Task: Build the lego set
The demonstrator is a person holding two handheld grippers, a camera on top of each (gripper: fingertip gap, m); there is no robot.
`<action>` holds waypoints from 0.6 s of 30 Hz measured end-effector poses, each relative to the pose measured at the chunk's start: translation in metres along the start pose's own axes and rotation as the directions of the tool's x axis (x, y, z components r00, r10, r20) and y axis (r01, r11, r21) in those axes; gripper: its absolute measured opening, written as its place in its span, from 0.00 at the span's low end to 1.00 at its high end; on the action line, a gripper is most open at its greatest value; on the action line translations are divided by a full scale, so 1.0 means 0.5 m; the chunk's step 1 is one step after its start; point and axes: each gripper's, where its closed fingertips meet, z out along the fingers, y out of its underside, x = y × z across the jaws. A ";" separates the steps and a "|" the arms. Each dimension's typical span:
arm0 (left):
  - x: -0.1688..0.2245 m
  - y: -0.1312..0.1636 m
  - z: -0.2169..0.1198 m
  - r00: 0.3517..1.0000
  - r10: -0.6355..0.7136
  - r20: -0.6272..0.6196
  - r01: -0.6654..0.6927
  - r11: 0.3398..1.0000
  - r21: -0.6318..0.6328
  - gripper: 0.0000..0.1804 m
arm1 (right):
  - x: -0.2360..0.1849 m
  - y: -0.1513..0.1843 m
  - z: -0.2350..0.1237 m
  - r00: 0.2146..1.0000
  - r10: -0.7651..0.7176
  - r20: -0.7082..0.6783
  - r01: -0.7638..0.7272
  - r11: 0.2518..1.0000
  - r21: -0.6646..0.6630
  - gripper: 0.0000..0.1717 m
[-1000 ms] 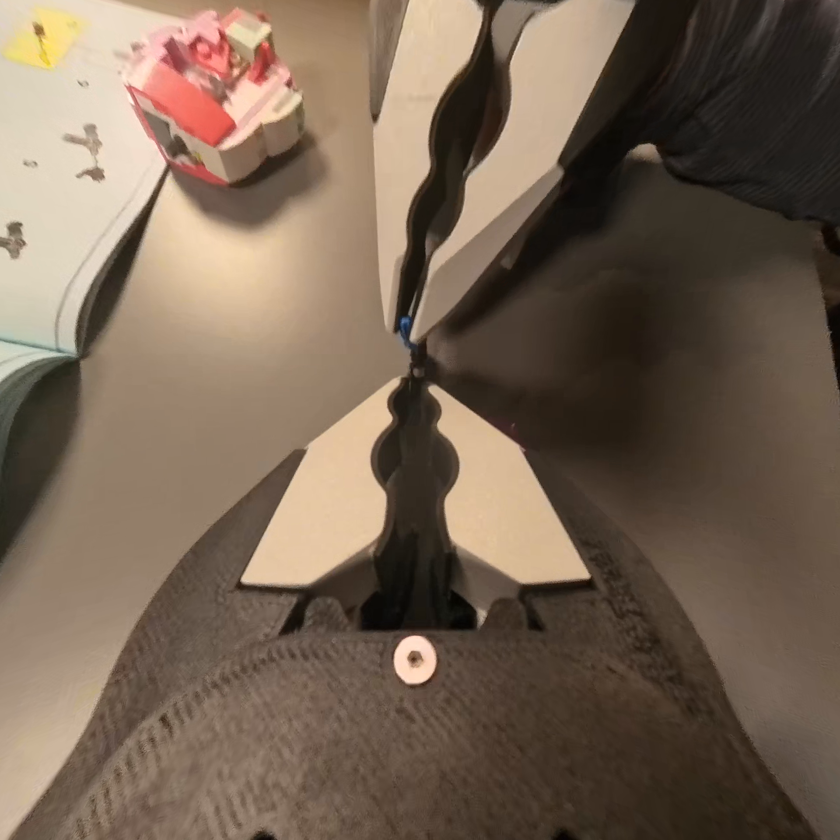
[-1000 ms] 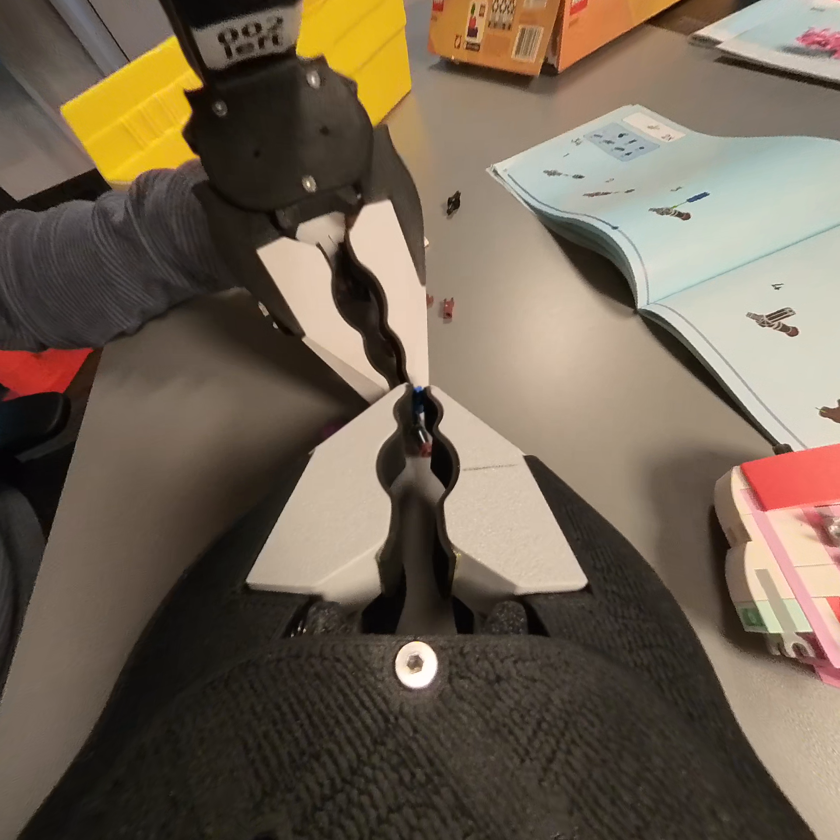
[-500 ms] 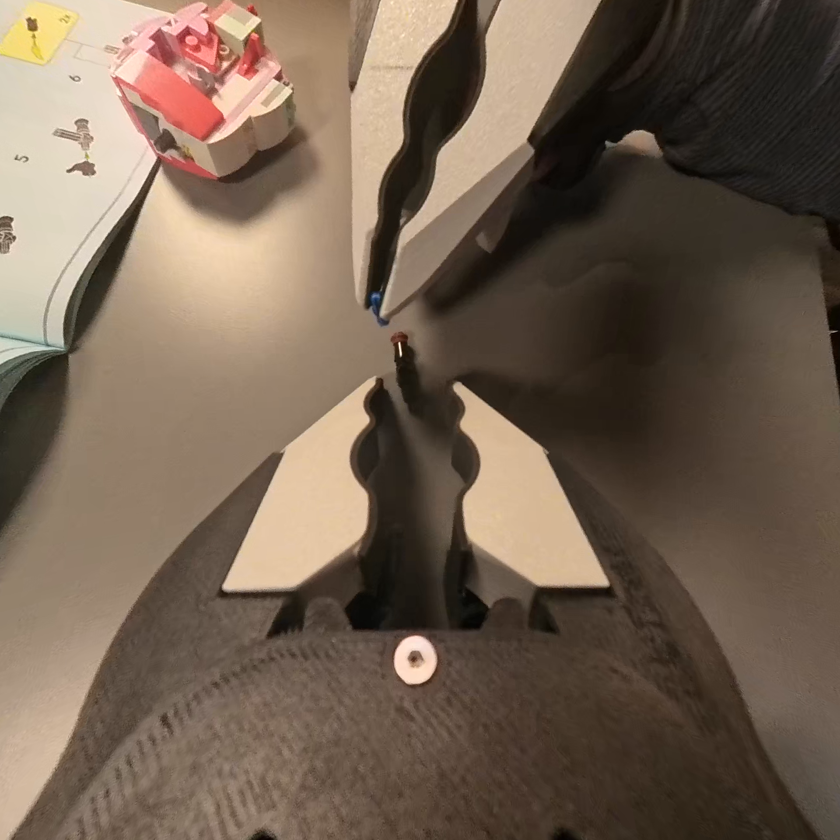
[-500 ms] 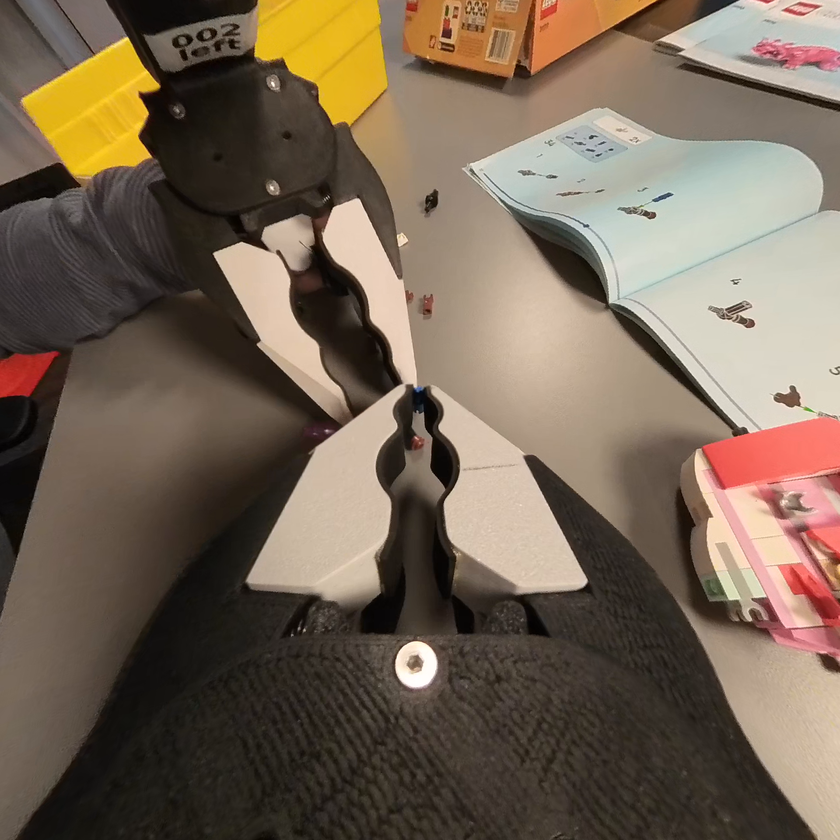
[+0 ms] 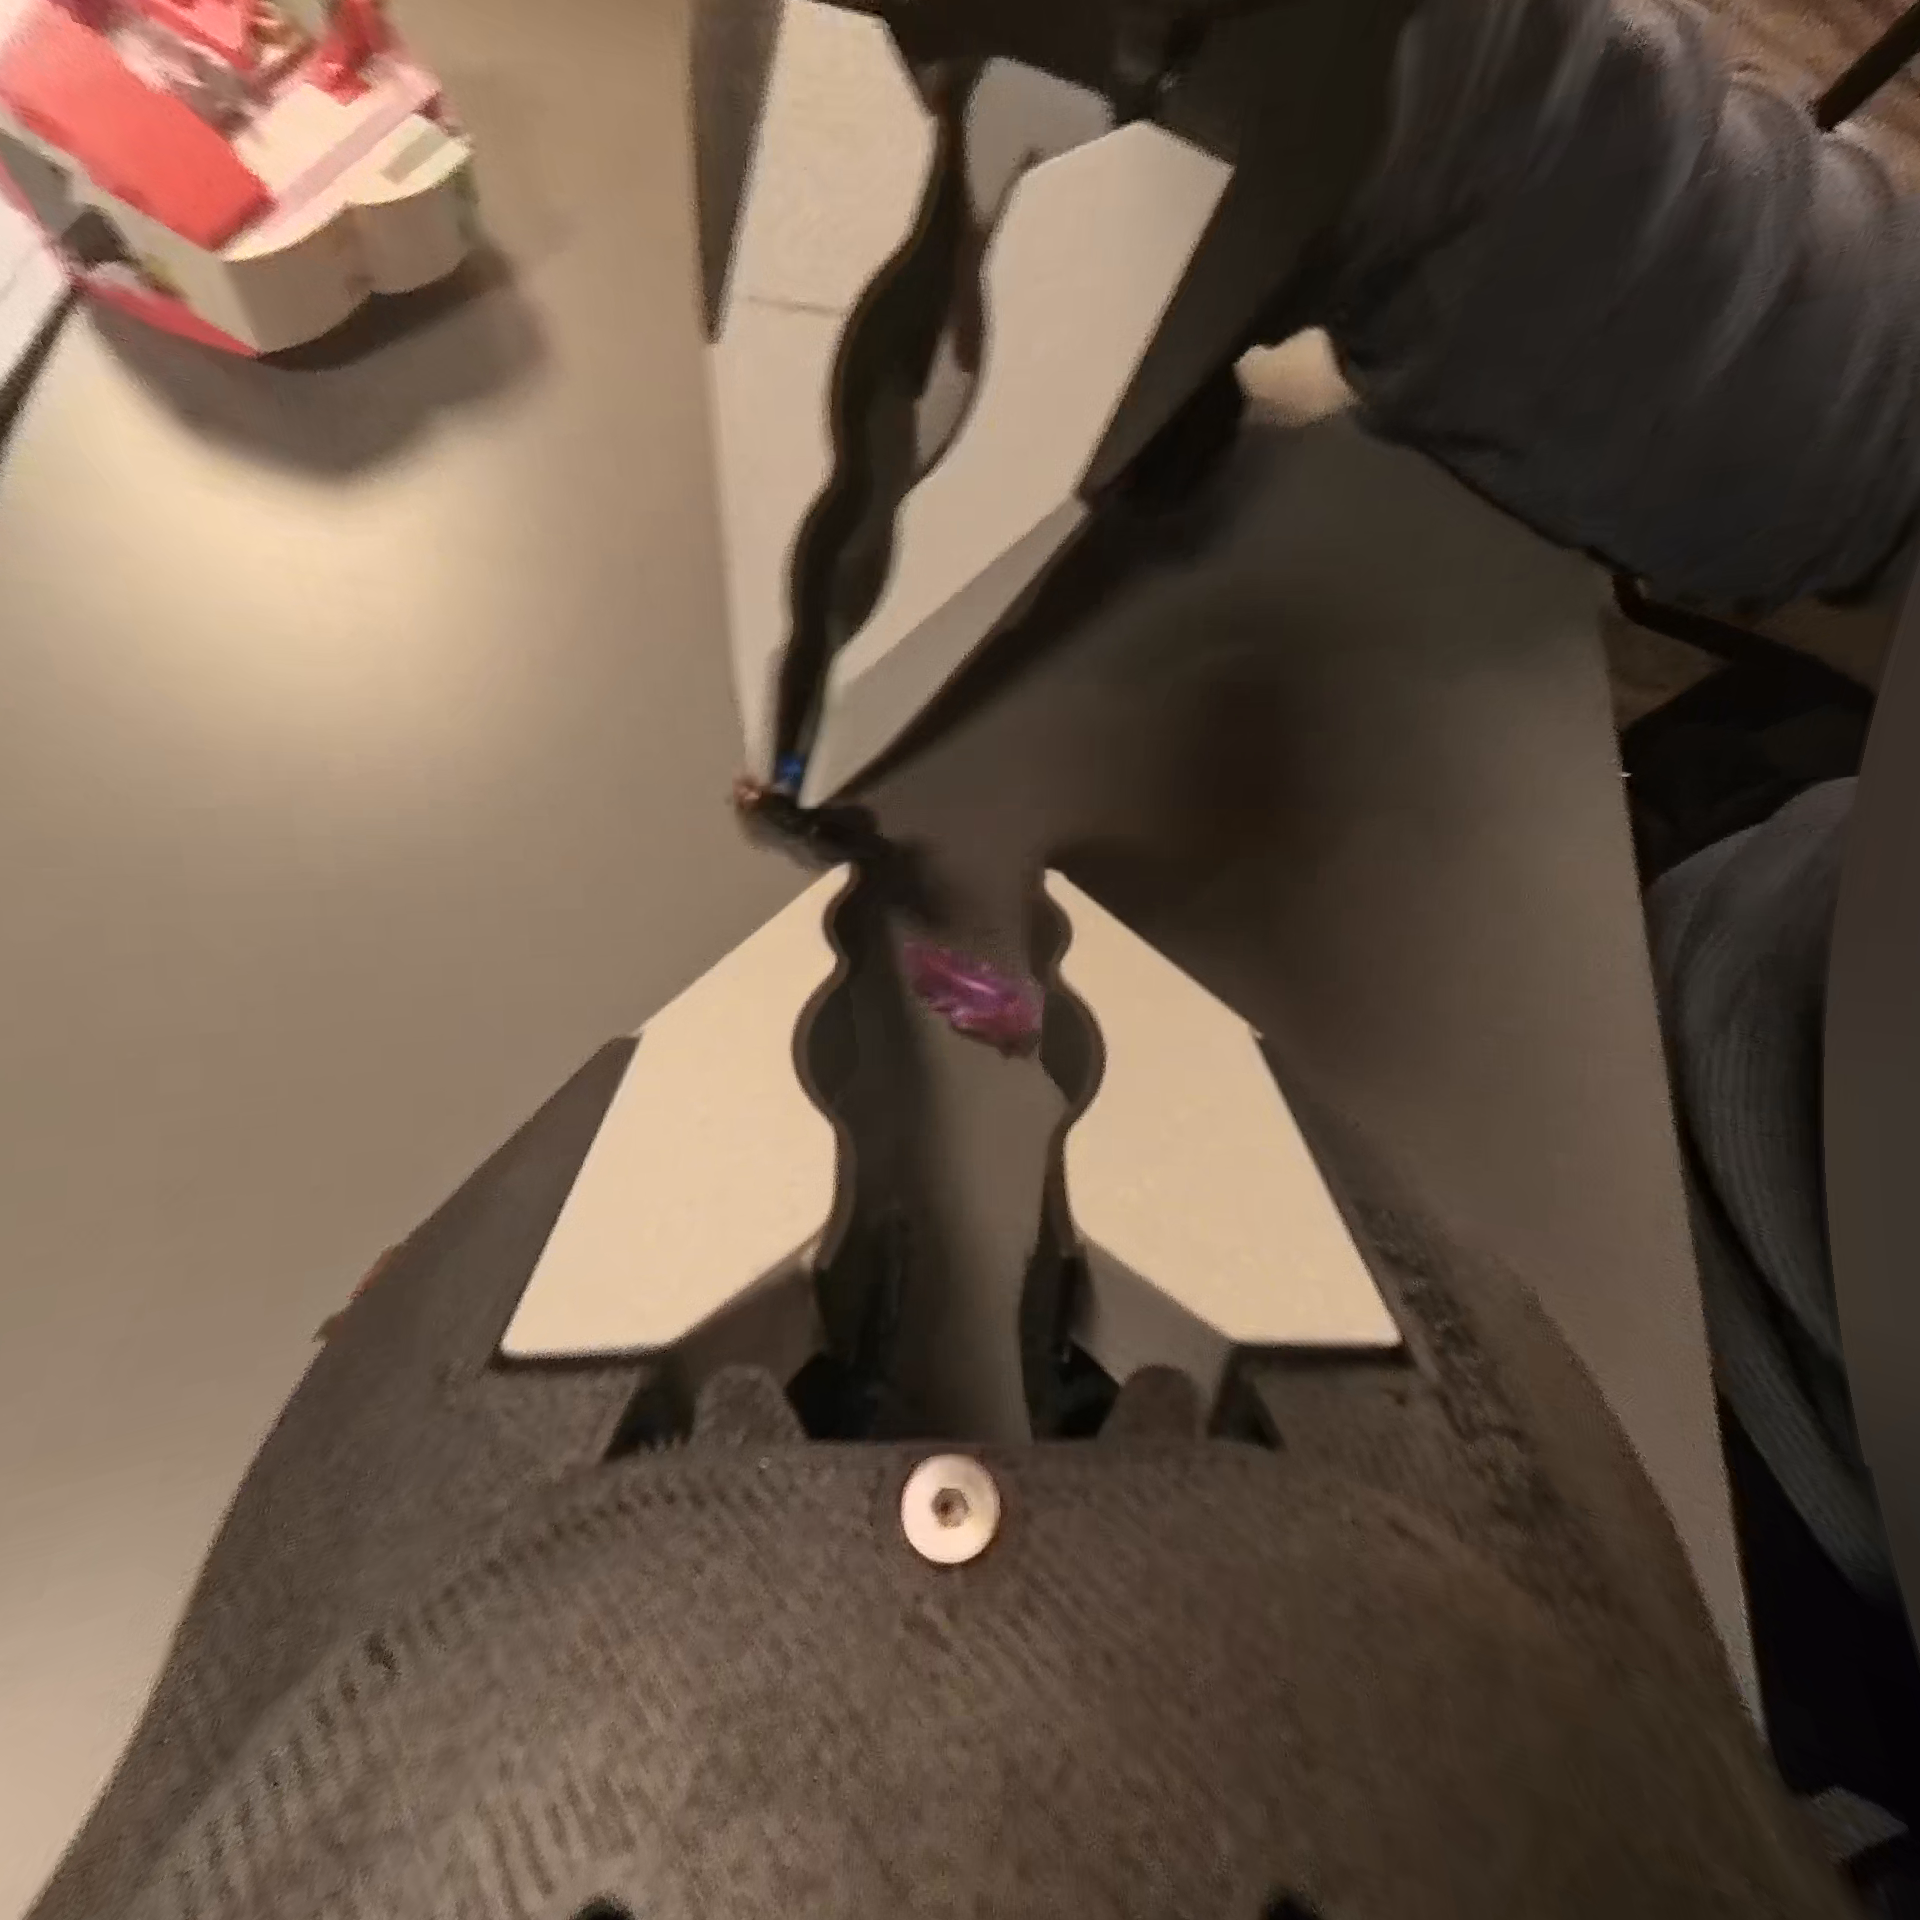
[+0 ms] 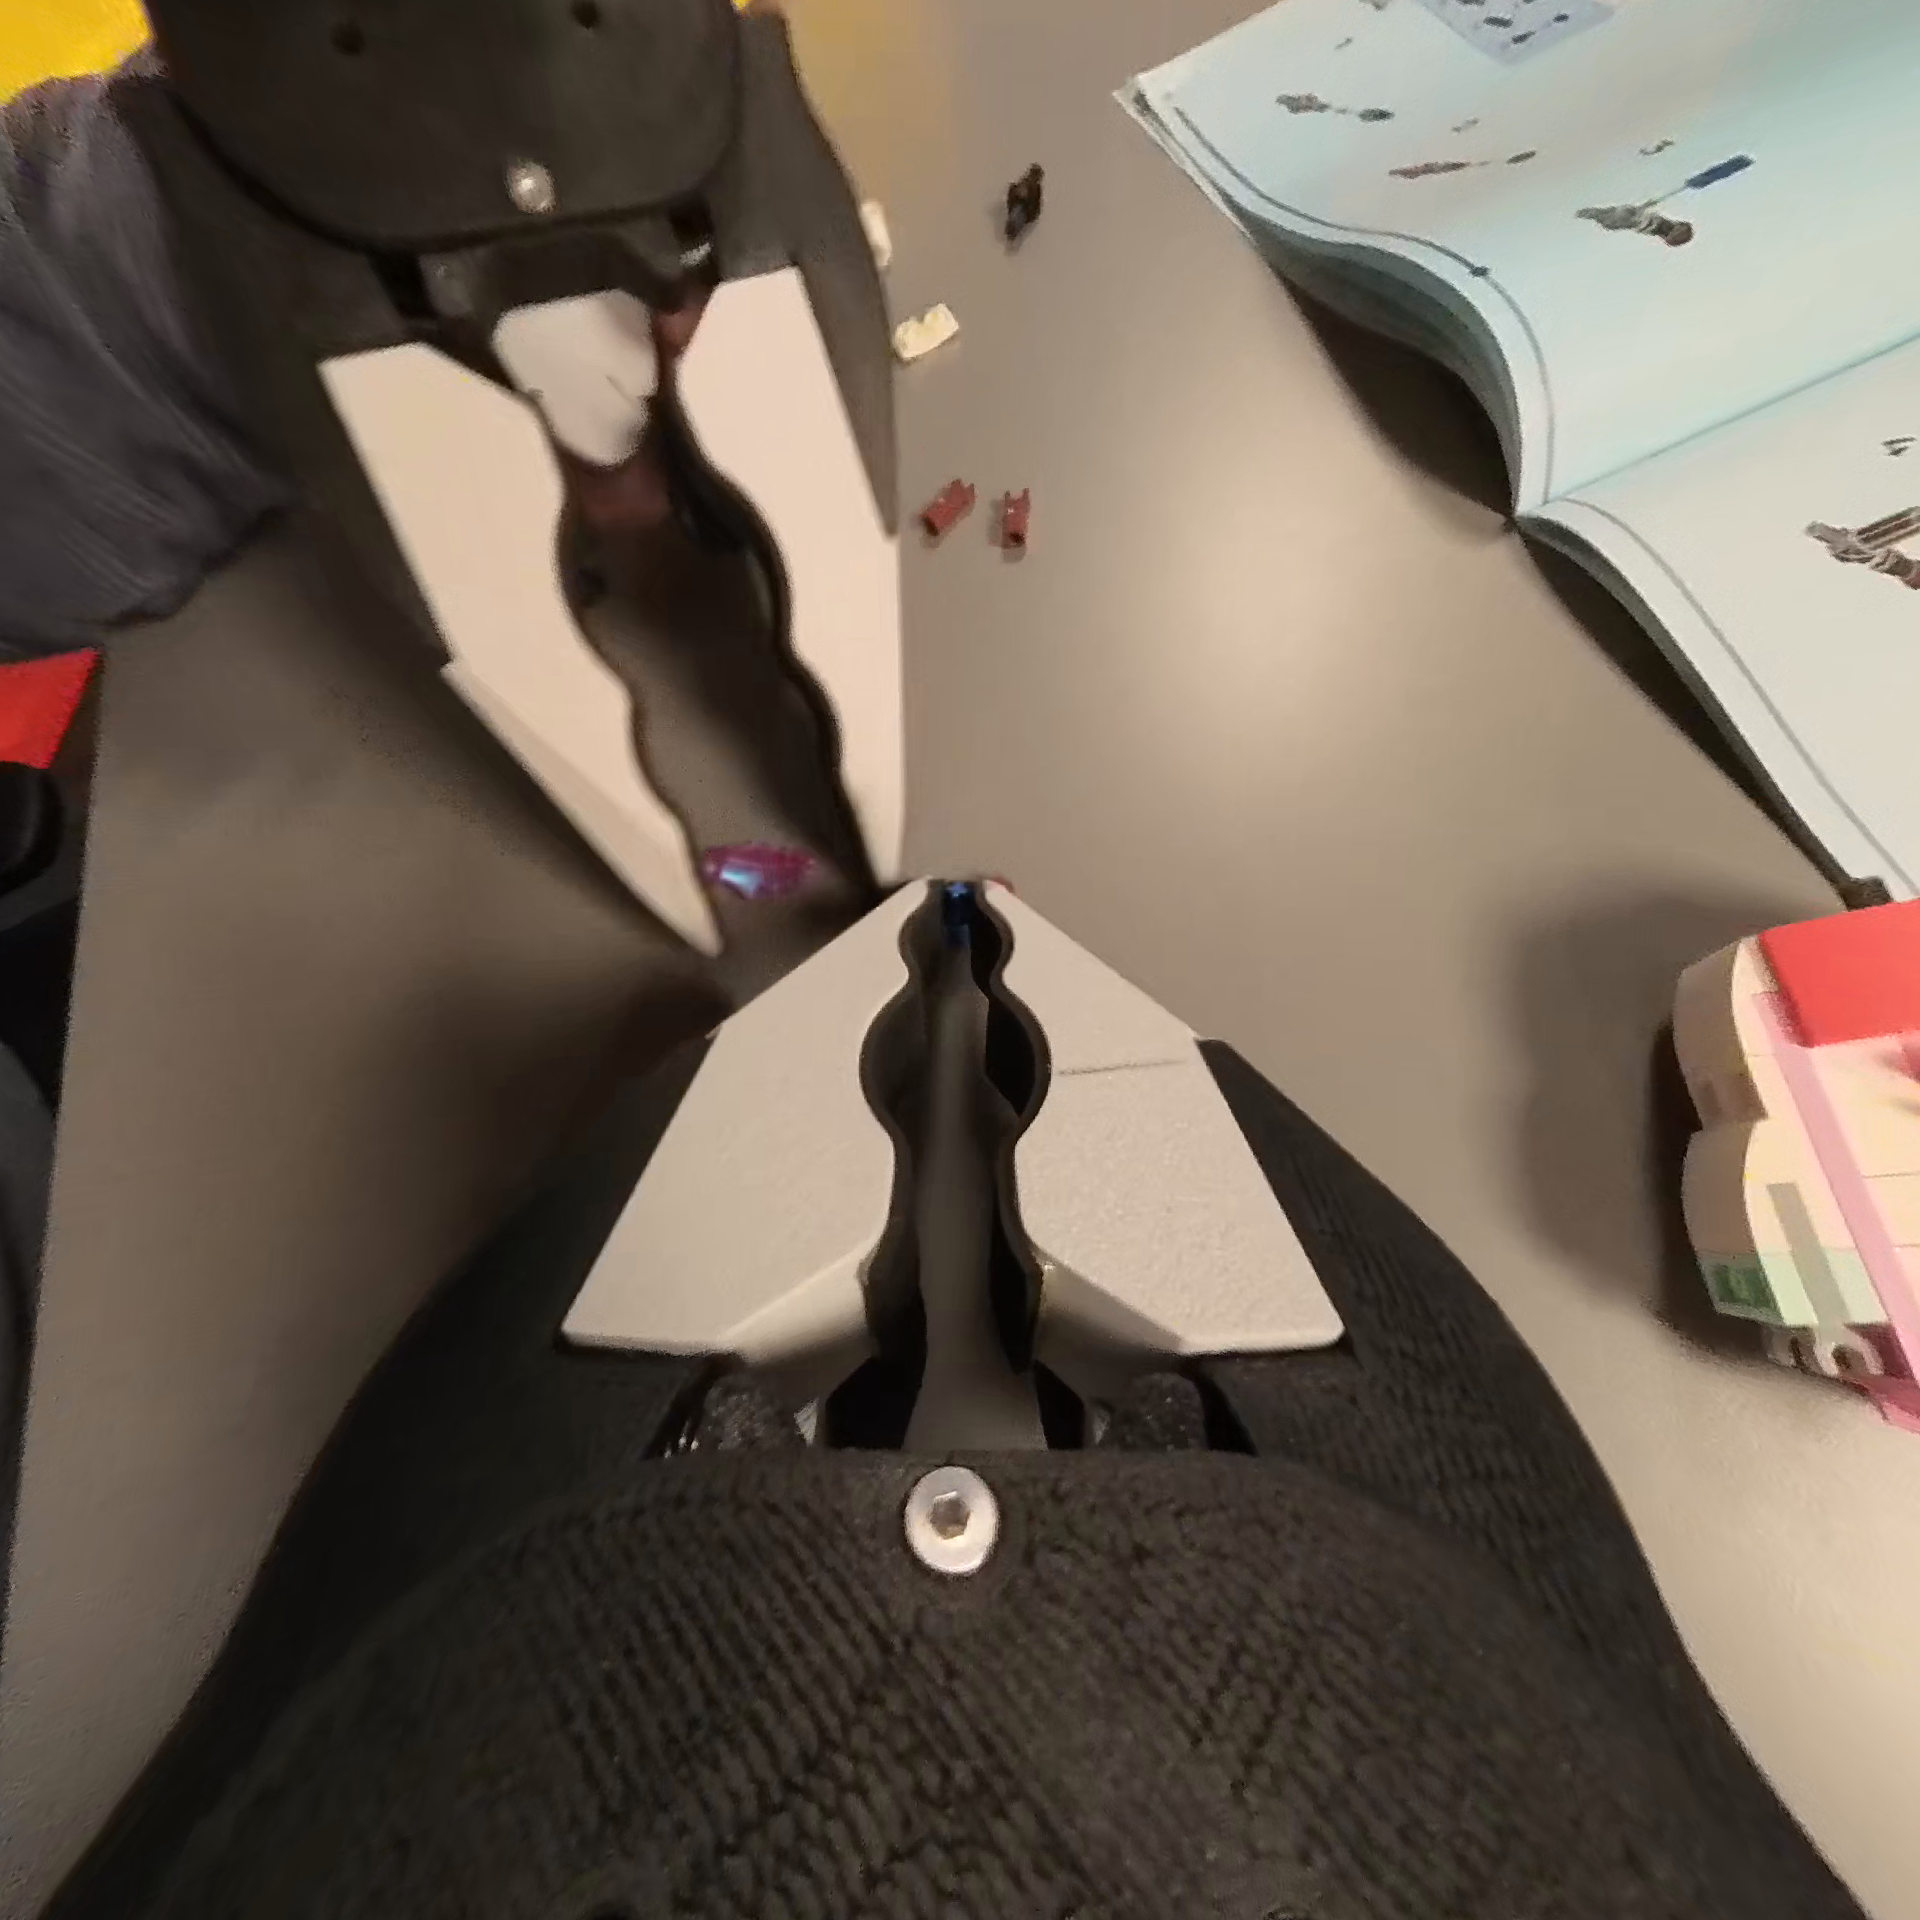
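Right wrist view: right gripper (image 6: 956,891) at centre, matte white wavy-edged fingers clenched on a tiny blue piece (image 6: 954,902), long axis pointing away up the frame. Left gripper (image 6: 795,904) slanting down from upper left, fingers released, straddling a glossy purple gem (image 6: 756,869) on smooth grey worktop (image 6: 1299,675).

Open pale-blue booklet (image 6: 1621,270) on grey table (image 6: 1247,623); pink-red-white brick model (image 6: 1808,1143) beside; loose small bricks (image 6: 948,509) scattered.

Matt grey table (image 6: 1299,727), paper booklet (image 6: 1558,260), glossy plastic brick model (image 6: 1818,1143), translucent purple gem (image 5: 971,987).
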 end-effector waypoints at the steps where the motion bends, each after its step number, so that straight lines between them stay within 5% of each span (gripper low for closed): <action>1: 0.009 0.001 0.003 1.000 0.009 -0.021 -0.009 1.000 -0.005 0.17 | 0.002 -0.002 0.002 1.000 -0.003 -0.008 0.003 1.000 0.002 0.02; 5: -0.006 -0.015 -0.016 0.993 0.111 0.048 -0.113 0.993 0.031 0.14 | 0.012 -0.005 -0.012 1.000 -0.001 -0.028 0.002 1.000 0.019 0.02; 8: -0.041 -0.028 -0.021 0.983 0.150 0.104 -0.153 0.988 0.030 0.23 | 0.003 -0.022 -0.034 1.000 0.014 0.018 -0.015 0.997 0.075 0.02; 14: -0.037 -0.029 0.022 0.954 0.301 -0.014 -0.301 0.952 -0.057 0.32 | 0.028 -0.035 -0.067 0.998 0.057 -0.001 -0.056 0.986 0.155 0.02; 18: -0.025 -0.022 0.023 0.954 0.286 -0.091 -0.294 0.952 -0.083 0.32 | 0.038 -0.039 -0.079 0.996 0.089 0.012 -0.090 0.977 0.193 0.01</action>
